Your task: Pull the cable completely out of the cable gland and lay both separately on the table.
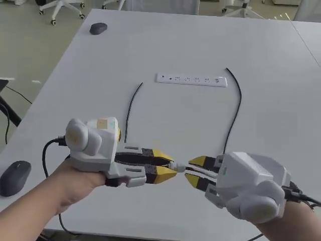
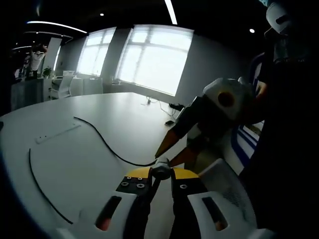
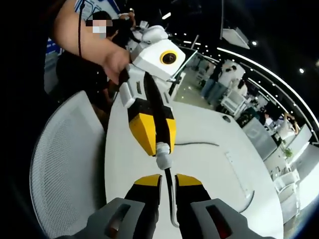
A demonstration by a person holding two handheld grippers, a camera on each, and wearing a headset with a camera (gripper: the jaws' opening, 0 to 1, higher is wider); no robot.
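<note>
Honestly, I'm pinching the little gland (image 1: pixel 177 166) in my left tongs (image 1: pixel 172 168) and clamping the cable (image 1: pixel 233 124) in my right tongs (image 1: pixel 193 171) over the table (image 1: pixel 175 45), so I'm guessing a crooked yank is risking a slip.

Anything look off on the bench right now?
Nothing stands out: left tongs grip the cable gland, right tongs grip the cable right beside it; the power strip and a second cable lie flat on the table.
</note>
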